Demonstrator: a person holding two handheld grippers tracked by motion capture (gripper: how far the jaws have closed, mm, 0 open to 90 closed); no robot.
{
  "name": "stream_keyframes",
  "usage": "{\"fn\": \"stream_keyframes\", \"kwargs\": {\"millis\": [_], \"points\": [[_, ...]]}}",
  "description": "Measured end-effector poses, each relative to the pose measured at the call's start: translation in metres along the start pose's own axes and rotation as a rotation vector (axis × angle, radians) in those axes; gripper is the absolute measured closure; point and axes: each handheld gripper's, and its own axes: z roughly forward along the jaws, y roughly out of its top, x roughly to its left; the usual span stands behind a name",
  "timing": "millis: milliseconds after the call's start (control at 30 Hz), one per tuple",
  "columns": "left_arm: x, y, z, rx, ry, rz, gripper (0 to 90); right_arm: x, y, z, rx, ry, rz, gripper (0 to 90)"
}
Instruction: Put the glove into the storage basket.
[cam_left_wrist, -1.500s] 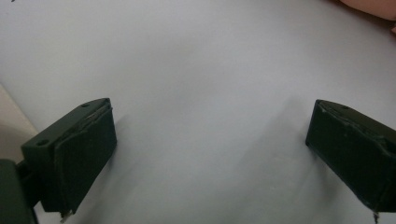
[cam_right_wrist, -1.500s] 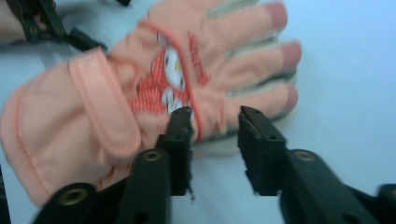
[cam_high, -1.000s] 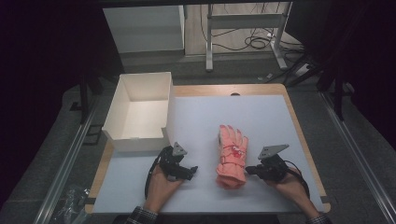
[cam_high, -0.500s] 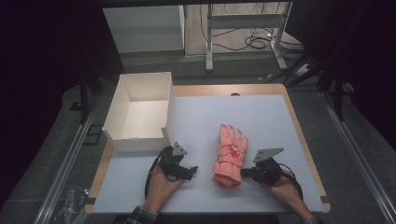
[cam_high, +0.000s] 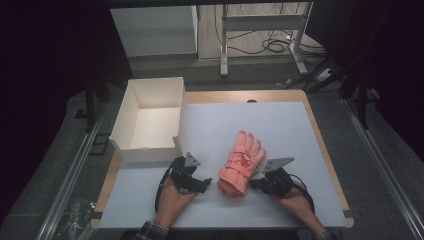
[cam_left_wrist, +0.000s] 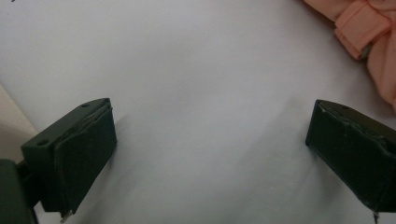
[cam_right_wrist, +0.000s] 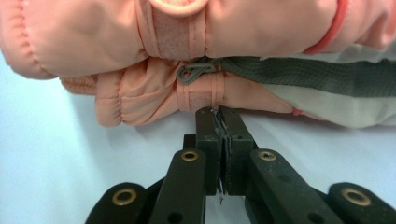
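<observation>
A padded salmon-pink winter glove (cam_high: 242, 162) is seen lying flat on the white-topped desk (cam_high: 280, 125), near its front edge and slightly right of centre, with the fingers pointing to the far side and the cuff toward the near edge.

The right claw (cam_right_wrist: 219, 114) is held in the person's right hand just right of the glove's cuff end. Its jaws are pressed together with nothing between them; in the right gripper view the tips are seen at the glove's side seam, touching or all but touching the fabric beside a small grey metal hook (cam_right_wrist: 196, 71). A grey-and-white woven panel (cam_right_wrist: 327, 81) of the glove is seen to the right of the hook.

The left claw (cam_left_wrist: 210, 144) is held in the left hand left of the glove, resting low over the bare desk surface. Its jaws are spread wide, and nothing is held. The glove's cuff strap is visible at the upper right of the left gripper view, apart from the jaws.

An open white cardboard box (cam_high: 150, 120) is noted at the far left of the desk. No contents are seen inside it.
</observation>
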Motion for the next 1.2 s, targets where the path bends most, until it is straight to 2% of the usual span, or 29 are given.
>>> {"fn": "stream_keyframes", "kwargs": {"millis": [500, 667, 733, 933, 1200], "points": [[0.000, 0.000, 0.000, -0.003, -0.001, -0.003, 2.0, 0.005, 0.010, 0.013, -0.015, -0.017, -0.003, 86.7], [0.000, 0.000, 0.000, -0.004, -0.001, -0.003, 2.0, 0.006, 0.009, 0.012, -0.017, -0.020, 0.002, 86.1], [0.000, 0.000, 0.000, -0.004, -0.001, -0.003, 2.0, 0.006, 0.008, 0.009, -0.011, -0.036, -0.013, 84.4], [0.000, 0.000, 0.000, 0.000, 0.000, 0.001, 2.0, 0.000, 0.002, -0.007, -0.038, -0.091, -0.004, 74.5], [0.000, 0.000, 0.000, -0.005, -0.003, -0.005, 2.0, -0.018, -0.011, -0.029, -0.069, -0.189, 0.025, 54.6]]}}
